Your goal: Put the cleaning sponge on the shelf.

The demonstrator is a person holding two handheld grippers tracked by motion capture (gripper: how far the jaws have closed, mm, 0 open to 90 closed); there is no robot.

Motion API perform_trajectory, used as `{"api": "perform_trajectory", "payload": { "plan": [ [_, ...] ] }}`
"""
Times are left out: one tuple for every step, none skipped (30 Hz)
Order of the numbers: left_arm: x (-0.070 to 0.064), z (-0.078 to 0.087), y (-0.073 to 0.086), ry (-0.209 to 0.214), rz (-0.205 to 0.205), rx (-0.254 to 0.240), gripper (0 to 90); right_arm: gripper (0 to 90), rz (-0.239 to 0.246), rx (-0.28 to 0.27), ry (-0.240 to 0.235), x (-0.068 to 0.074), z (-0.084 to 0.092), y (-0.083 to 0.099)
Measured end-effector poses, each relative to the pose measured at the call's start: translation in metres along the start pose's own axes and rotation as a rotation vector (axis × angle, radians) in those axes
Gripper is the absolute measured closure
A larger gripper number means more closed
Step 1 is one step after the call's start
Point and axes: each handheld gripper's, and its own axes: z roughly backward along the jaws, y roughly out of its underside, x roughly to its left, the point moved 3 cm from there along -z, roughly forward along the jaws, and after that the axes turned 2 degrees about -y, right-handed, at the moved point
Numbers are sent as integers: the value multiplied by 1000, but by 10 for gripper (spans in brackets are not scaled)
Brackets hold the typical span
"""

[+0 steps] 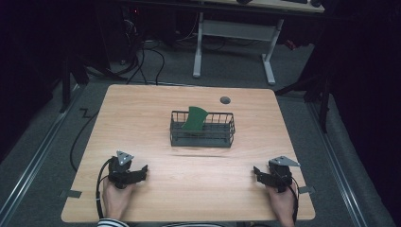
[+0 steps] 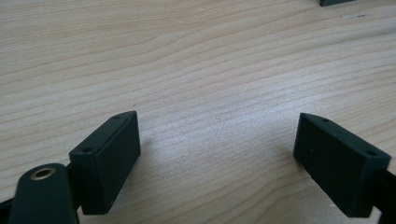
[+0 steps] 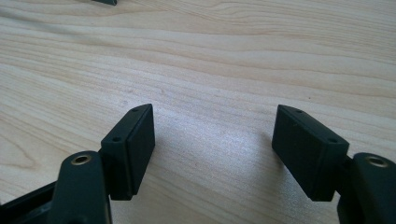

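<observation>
Looking down, high view: wire basket (image 1: 202,128) mid-table (image 1: 142,109), green piece (image 1: 194,118) leaning inside; left gripper (image 1: 140,171) and right gripper (image 1: 258,172) near the front edge, well apart. Left gripper view: jaws spread wide, holding nothing, above bare wood (image 2: 196,70); right gripper view: same, jaws wide, nothing between.

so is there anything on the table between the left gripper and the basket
Nothing visible. Bare wood lies between the left gripper and the wire basket, and its open jaws hold nothing. The green piece stands tilted inside the basket, poking above the rim, so the wire wall is all that surrounds it.
</observation>
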Motion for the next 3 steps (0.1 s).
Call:
{"api": "perform_trajectory", "payload": {
  "plan": [
    [0,0,0,-1,1,0,154,299,0,0,0,0,0,0],
    [0,0,0,-1,1,0,154,300,0,0,0,0,0,0],
    [0,0,0,-1,1,0,154,300,0,0,1,0,0,0]
  ]
}}
